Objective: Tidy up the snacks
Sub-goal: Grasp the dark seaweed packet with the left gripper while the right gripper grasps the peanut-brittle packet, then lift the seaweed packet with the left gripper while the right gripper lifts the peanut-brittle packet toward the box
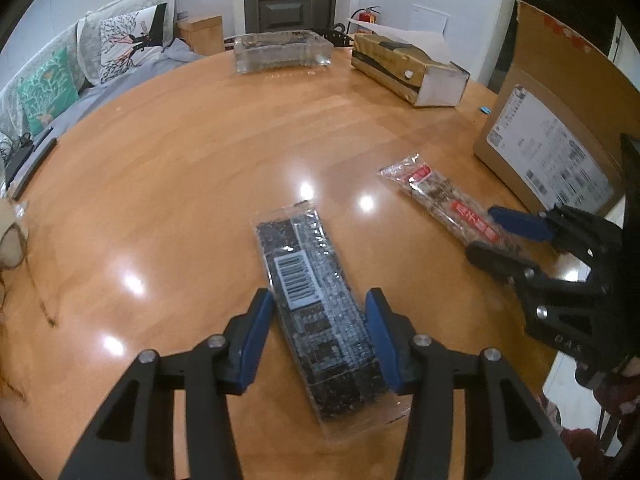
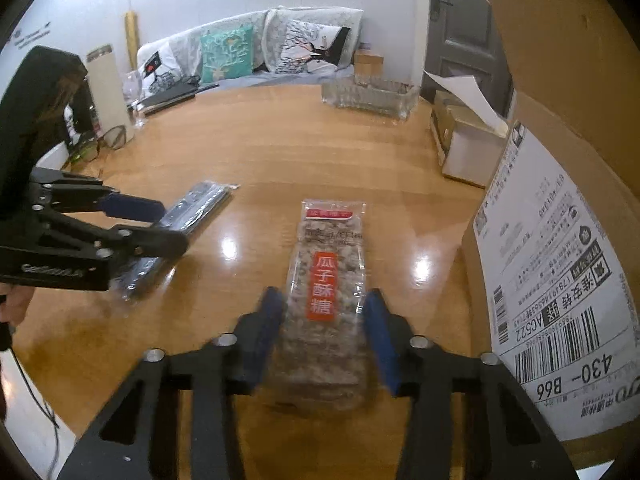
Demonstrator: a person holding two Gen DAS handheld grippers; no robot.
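**Two snack packs framed, neither one put away yet**

Round and glossy, the wooden table fills both views, with a sofa and cushions behind it and a grey door at twelve o'clock in the left wrist view. We have the left gripper set over the dark snack pack, which lies flat on the wood with its barcode label up; the blue pads sit against its two long edges, though we cannot tell whether they press it yet. At three o'clock in that view the right gripper is at the near end of the red-labelled snack pack. Its own camera shows that pack between the pads, the jaws partly closed around it, contact likewise uncertain. Both packs appear to rest on the table.

We judge the task barely begun. A clear tray stands at twelve o'clock, a tissue box at one o'clock, and a large cardboard box at two o'clock. Which of these receives the snacks we cannot say. Gripping, lifting and placing both packs remain.
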